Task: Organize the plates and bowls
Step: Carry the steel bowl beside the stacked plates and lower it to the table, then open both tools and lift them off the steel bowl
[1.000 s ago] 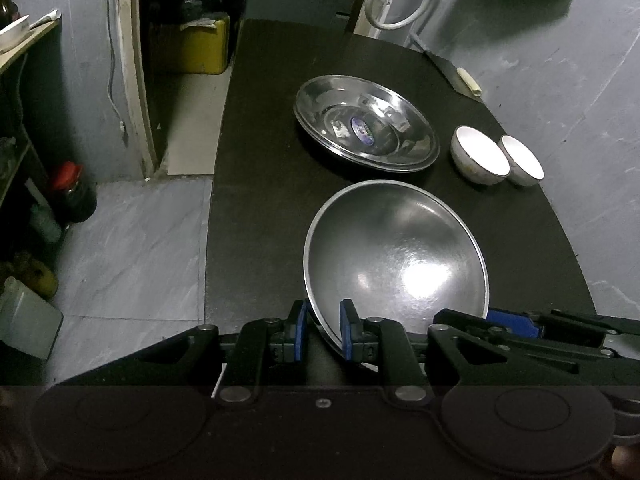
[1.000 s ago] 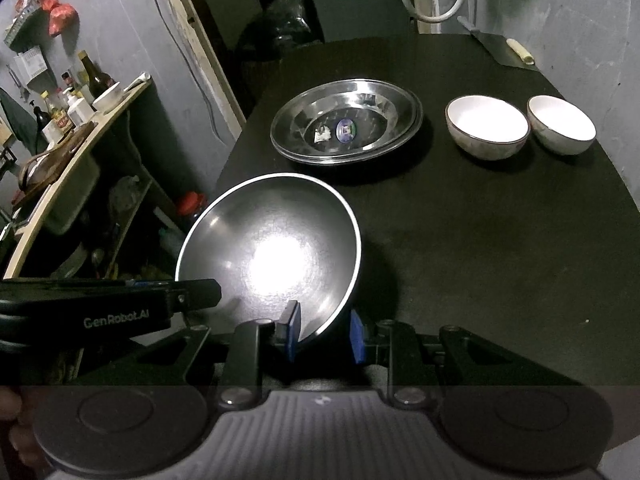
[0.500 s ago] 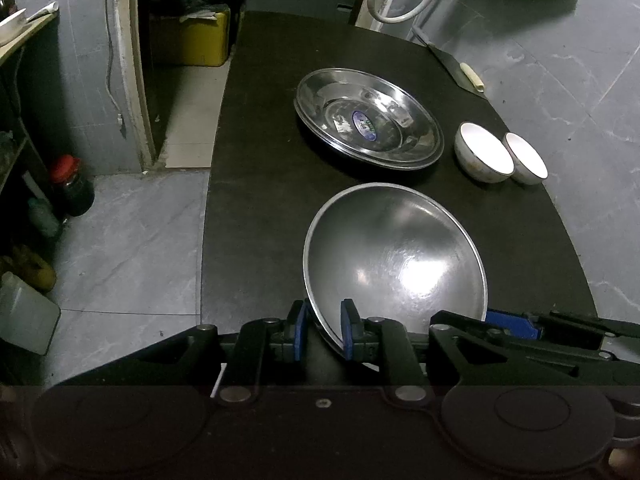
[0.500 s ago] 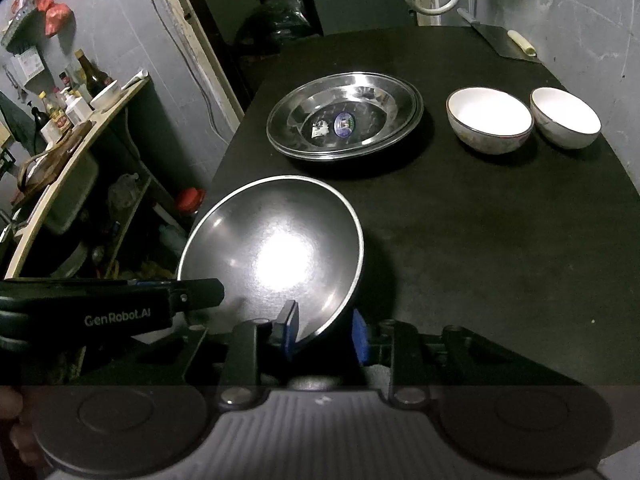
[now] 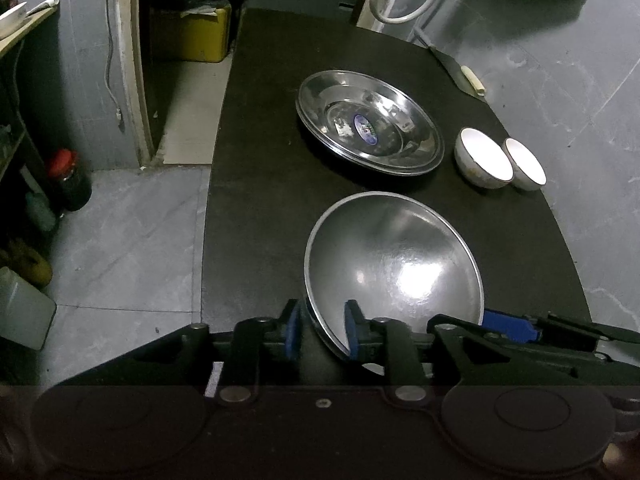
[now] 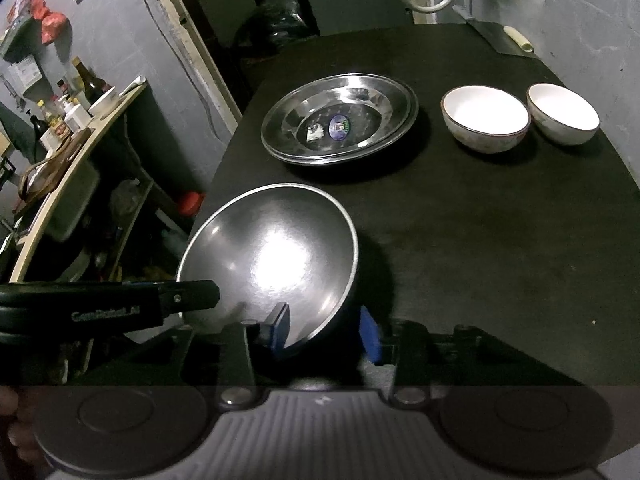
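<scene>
A: Where is the steel bowl [image 5: 394, 264]?
B: At the desk's [image 5: 260, 208] near edge, its rim between both pairs of fingers.
A: Gripped?
B: No. The left gripper [image 5: 322, 334] and right gripper [image 6: 324, 330] have just been opening; pads stand off the rim. Beyond: stacked steel plates [image 6: 340, 120], then two white bowls [image 6: 520, 120].

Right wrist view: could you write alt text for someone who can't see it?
A steel bowl sits between the right gripper's opening blue pads on a black table. Beyond lie stacked steel plates and two white bowls.

Grey walls [image 5: 540, 40], grey tiled floor [image 5: 132, 240]
</scene>
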### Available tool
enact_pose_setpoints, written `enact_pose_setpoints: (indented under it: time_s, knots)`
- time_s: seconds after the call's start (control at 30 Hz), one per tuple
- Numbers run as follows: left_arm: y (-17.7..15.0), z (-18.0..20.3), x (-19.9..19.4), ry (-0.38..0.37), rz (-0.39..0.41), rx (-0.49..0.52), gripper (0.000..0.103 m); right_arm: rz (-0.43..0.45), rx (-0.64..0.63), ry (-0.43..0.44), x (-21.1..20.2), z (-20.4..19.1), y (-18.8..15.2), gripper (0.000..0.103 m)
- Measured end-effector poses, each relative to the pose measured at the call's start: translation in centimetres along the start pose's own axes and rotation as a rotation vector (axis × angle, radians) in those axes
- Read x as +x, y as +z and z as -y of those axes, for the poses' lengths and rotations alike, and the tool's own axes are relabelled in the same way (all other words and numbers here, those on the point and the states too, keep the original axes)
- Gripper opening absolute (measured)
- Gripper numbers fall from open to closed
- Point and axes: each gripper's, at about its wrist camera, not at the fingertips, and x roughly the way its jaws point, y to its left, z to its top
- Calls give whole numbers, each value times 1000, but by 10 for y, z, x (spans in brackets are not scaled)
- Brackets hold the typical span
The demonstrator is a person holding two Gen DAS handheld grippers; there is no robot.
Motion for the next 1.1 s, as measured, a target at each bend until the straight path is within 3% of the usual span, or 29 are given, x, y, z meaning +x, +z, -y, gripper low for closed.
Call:
enact_pose_setpoints:
  time_s: [0.17, 0.37, 0.43, 0.47, 0.6, 0.83, 1.1]
  knots:
    - [2, -3, -6, 5, 9, 2, 39, 10, 17, -4, -4, 4, 2, 50]
    - [9, -3, -17, 33, 61, 14, 64, 34, 40, -11, -12, 12, 5, 58]
    - [12, -4, -20, 42, 84, 13, 81, 42, 53, -15, -13, 15, 6, 63]
    - [14, -3, -22, 46, 98, 14, 83, 45, 58, -18, -14, 16, 6, 64]
    - [20, -3, -22, 44, 113, 15, 99, 66, 86, -32, -18, 24, 8, 81]
    - [29, 1, -13, 72, 102, 18, 101, 72, 116, -46, -19, 38, 9, 101]
    - [43, 8, -4, 77, 105, 11, 102, 92, 135, -57, -21, 52, 16, 103]
